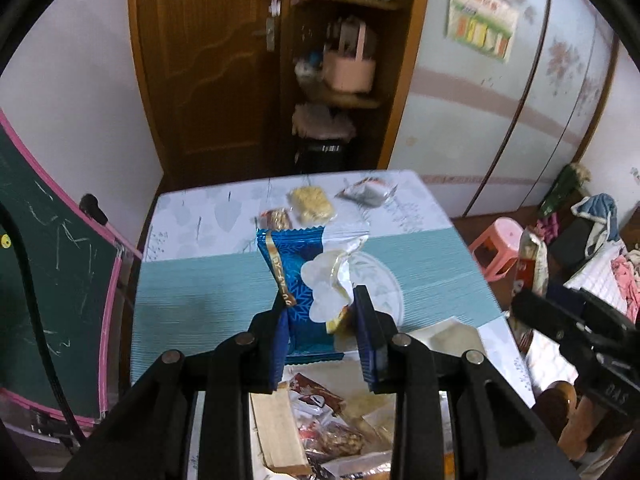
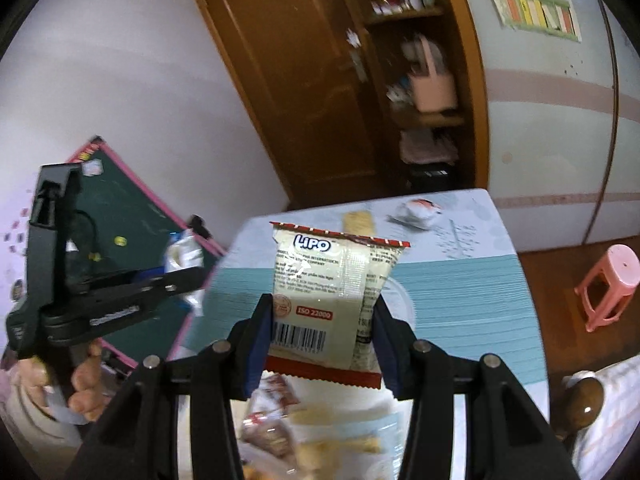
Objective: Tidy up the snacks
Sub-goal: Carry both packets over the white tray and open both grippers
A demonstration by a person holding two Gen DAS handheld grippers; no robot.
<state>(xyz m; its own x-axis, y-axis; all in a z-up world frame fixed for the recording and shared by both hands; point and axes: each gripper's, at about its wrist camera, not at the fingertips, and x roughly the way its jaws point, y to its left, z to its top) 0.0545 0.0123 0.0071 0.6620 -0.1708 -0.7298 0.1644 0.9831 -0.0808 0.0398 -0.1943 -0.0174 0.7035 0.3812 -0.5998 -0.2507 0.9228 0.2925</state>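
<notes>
My left gripper [image 1: 322,300] is shut on a blue snack packet [image 1: 298,280] with a gold ribbon print and a white picture, held above the table. My right gripper [image 2: 324,304] is shut on a cream Lipo packet [image 2: 332,280] with red sawtooth edges, barcode side facing me. In the right wrist view the left gripper [image 2: 188,276] shows at the left, a hand around its handle. In the left wrist view the right gripper [image 1: 532,304] comes in from the right with its packet. Below both grippers lies a heap of mixed snack packets [image 1: 332,420].
Three small packets [image 1: 312,204] lie at the far end of the teal and white table [image 1: 192,296]. A white dish [image 1: 448,338] sits near the right edge. A pink stool [image 2: 612,284] stands on the floor at right, a chalkboard [image 1: 48,280] leans at left.
</notes>
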